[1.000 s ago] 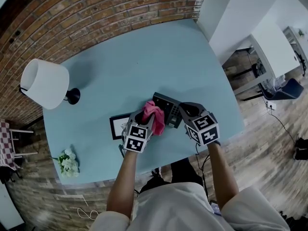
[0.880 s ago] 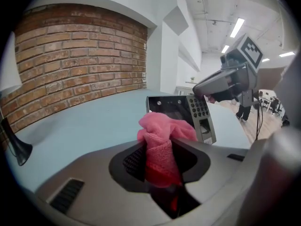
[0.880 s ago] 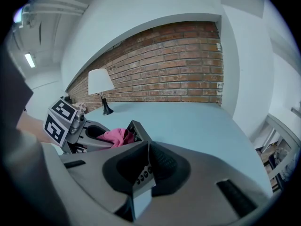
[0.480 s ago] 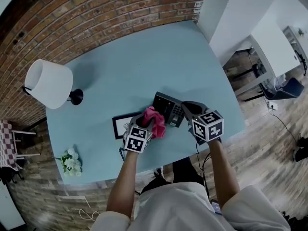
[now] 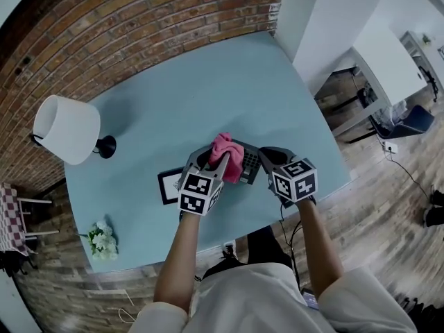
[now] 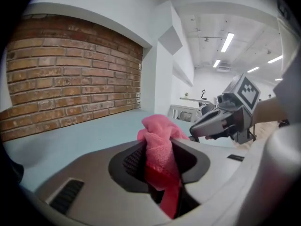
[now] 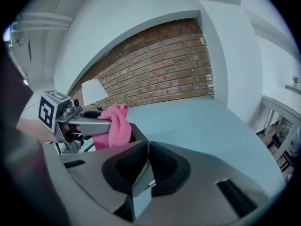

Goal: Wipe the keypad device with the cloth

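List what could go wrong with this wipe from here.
1. The right tool pinches only a thin edge of the keypad device; a firm stroke might twist it loose.
2. The left tool grips the cloth by a bunched fold, so it could slip out under drag.
3. The picture frame lies close beside the left tool; a wide stroke may knock it.

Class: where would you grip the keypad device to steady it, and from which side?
Its thin right edge, from the right: the keypad device is a low flat slab, the cloth covers its left, and the right tool is shut there.
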Action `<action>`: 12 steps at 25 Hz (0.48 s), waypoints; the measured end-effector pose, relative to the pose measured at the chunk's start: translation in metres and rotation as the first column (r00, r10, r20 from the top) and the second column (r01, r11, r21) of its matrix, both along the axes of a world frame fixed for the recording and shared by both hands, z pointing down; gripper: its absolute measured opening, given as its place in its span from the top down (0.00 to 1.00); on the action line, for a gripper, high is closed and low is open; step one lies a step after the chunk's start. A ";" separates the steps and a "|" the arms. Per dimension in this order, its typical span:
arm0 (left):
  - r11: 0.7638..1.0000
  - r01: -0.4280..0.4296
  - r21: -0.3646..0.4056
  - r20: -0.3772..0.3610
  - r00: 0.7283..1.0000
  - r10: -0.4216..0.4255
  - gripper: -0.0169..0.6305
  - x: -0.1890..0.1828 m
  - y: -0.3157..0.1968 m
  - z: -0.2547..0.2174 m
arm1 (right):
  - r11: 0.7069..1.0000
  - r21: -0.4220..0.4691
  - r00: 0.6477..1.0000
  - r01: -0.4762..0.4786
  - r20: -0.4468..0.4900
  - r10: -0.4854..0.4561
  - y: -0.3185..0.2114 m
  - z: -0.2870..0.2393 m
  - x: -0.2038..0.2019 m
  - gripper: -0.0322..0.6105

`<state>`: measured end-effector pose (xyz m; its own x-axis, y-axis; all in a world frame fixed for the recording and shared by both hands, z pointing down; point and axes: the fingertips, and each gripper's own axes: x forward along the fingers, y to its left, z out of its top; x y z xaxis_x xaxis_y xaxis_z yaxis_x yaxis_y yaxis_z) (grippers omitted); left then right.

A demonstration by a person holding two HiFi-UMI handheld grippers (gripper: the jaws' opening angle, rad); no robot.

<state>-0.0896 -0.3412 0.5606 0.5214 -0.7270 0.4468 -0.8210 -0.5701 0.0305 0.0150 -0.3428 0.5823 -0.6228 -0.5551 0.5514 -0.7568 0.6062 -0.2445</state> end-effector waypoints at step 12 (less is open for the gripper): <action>1.000 0.014 -0.009 0.082 0.997 -0.013 0.73 0.020 -0.006 0.023 | 0.999 0.024 0.999 0.044 -0.006 -0.044 0.001 -0.001 0.001 0.88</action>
